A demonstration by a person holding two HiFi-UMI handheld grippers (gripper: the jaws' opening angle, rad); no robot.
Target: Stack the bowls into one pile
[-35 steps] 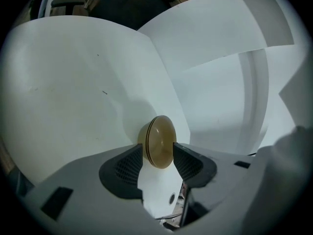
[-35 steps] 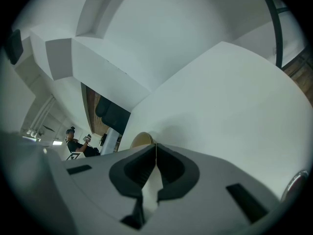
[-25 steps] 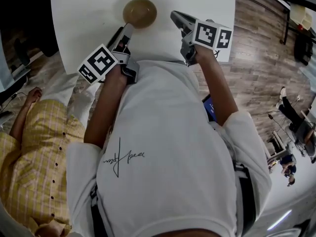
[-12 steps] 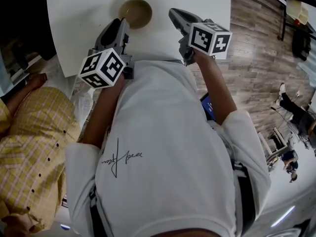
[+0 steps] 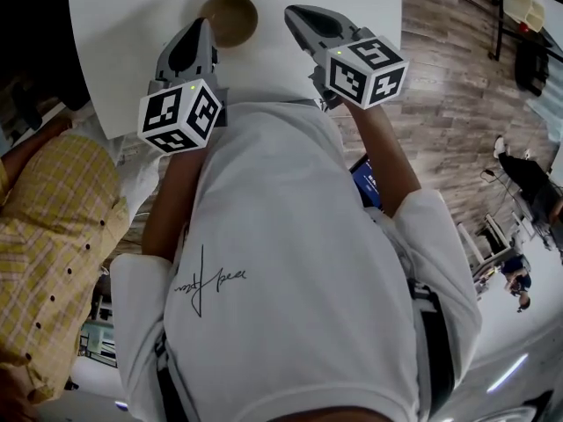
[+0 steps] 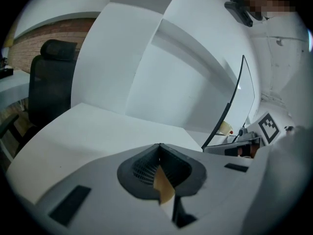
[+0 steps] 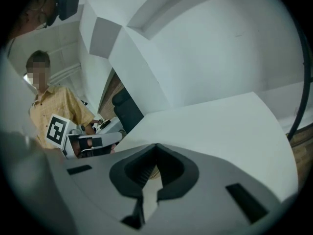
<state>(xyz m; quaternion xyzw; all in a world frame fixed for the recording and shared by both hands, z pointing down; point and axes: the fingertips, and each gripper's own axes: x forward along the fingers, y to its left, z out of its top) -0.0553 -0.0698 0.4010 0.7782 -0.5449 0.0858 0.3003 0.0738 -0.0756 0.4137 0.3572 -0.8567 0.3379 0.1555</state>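
The brown bowl [image 5: 230,16] sits on the white worktop [image 5: 123,33], far from your body. Your left claw [image 5: 201,26] has its tip right at the bowl's left edge, and I cannot tell if it touches. Its jaws have just been closing. Now the tips meet with nothing between them. Your right claw [image 5: 296,12] is on the bowl's other side, a little apart from it. Its jaws are pressed together and hold nothing too.
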